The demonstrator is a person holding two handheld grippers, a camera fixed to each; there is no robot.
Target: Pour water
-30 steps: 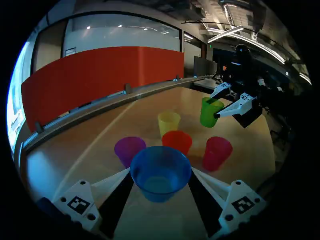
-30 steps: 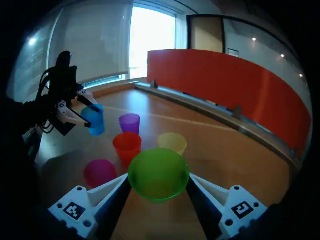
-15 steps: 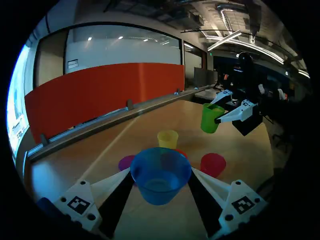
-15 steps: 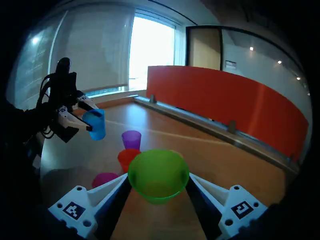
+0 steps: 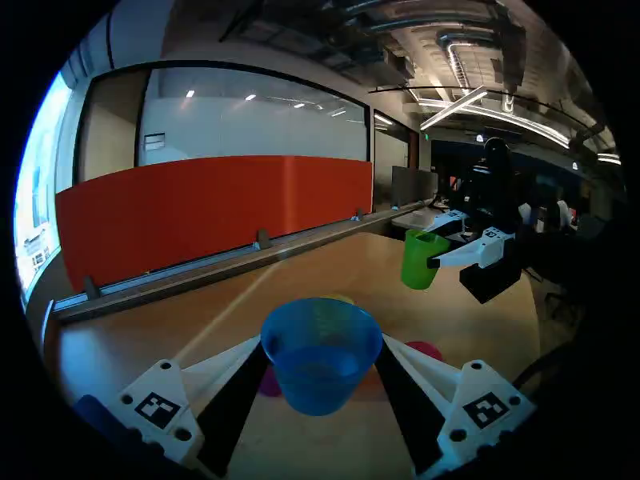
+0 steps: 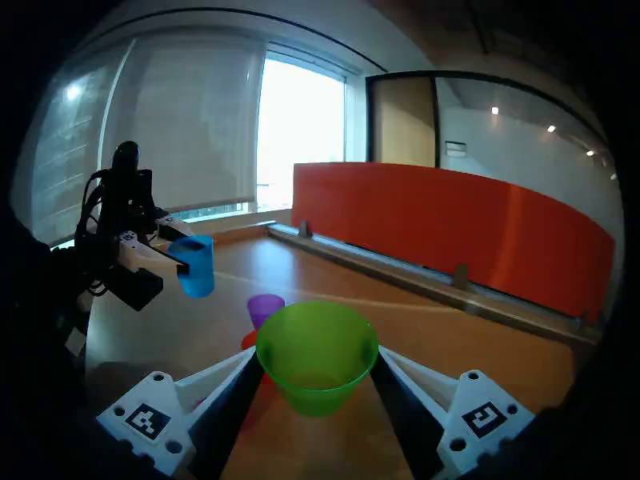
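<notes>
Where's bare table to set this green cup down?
Bare table runs from the purple cup out to the rail under the orange partition. It is crowded just left of the held green cup, where the purple cup and red cup stand close.

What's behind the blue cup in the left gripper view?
Above the blue cup a bit of yellow cup; left a sliver of purple cup; right part of a pink cup. It covers the rest.

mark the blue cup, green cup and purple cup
blue cup [image 5: 322,390]: left gripper view, front wall below the rim.
green cup [image 6: 317,398]: right gripper view, front wall below the rim.
purple cup [image 6: 265,309]: right gripper view, side wall.
</notes>
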